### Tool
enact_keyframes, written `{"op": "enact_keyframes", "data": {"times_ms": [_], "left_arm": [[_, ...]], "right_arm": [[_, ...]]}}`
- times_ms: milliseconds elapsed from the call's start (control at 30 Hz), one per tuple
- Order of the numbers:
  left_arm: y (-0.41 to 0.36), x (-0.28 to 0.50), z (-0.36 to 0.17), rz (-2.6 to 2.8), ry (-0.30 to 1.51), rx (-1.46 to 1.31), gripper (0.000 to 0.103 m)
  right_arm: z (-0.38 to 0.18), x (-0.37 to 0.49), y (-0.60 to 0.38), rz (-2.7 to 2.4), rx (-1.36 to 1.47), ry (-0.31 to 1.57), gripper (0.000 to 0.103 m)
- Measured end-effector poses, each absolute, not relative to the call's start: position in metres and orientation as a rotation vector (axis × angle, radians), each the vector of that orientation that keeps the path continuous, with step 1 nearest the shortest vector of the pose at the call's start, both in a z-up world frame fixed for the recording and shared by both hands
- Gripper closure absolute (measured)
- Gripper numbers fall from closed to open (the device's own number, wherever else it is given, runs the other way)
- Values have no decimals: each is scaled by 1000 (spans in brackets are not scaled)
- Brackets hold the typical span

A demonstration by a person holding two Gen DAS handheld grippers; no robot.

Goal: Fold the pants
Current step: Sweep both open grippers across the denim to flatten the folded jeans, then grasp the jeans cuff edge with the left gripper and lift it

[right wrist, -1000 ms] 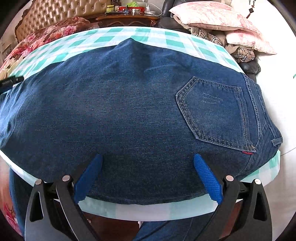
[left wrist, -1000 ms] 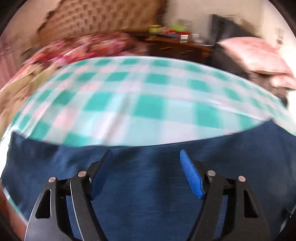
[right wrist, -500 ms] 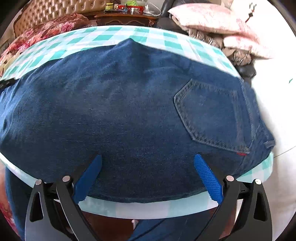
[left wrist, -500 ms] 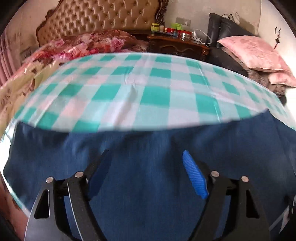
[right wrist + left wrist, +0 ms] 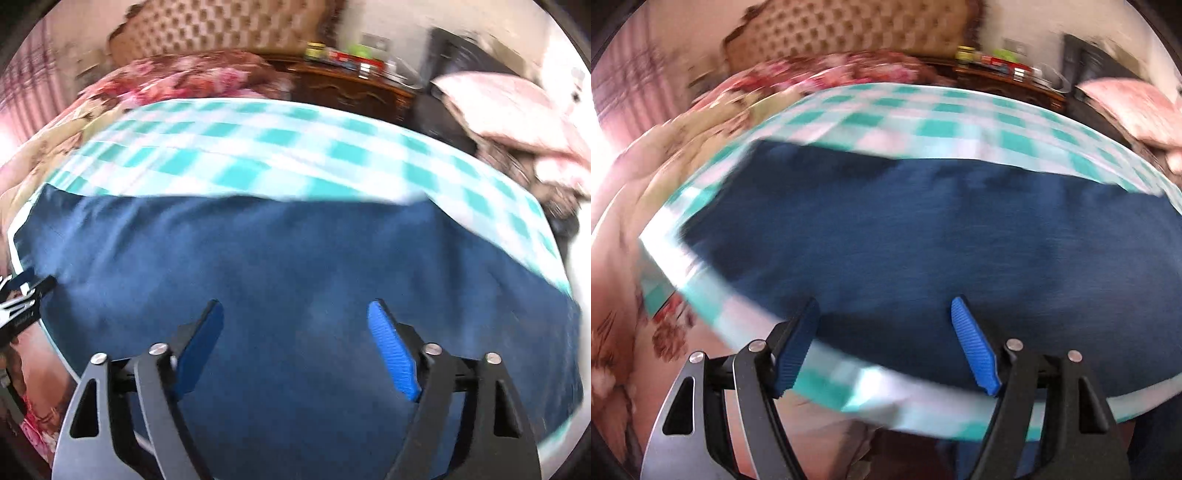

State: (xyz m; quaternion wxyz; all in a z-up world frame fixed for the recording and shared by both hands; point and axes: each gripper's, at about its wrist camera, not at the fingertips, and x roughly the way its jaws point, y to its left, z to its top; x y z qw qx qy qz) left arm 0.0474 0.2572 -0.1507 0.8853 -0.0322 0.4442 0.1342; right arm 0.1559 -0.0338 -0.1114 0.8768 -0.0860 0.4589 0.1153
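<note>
Left wrist view: both grippers, left [image 5: 882, 347] and right [image 5: 295, 347], jaws released, have swung leftward over the dark blue denim pants [image 5: 923, 240] on the teal-checked table [image 5: 960, 122]; no fold started.

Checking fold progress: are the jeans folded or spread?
Cannot tell: the jeans lie flat across the checked cloth, but blur hides any layers. Both grippers are open.

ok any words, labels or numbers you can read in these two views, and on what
None can be read.
Packages on the dark wooden cabinet: colours only, print blurred.
Jeans: no tag or label in view.
Left gripper at the frame edge: pale marks, too smeared to tell if lettering.
</note>
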Motion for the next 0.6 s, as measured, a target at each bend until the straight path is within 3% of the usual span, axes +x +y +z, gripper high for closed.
{"op": "enact_keyframes", "data": {"times_ms": [167, 233, 333, 400, 600], "left_arm": [[318, 19, -140, 394, 863, -179, 32], [356, 4, -132, 383, 785, -366, 39], [402, -7, -130, 389, 716, -528, 53], [415, -4, -129, 383, 702, -512, 54], [446, 25, -145, 374, 760, -539, 74]], "right_arm": [[-133, 195, 13, 319, -192, 1011, 50], [-144, 206, 20, 293, -213, 1031, 52], [-148, 210, 18, 280, -198, 1018, 51], [-149, 210, 19, 269, -204, 1012, 51], [-153, 212, 11, 252, -192, 996, 37]]}}
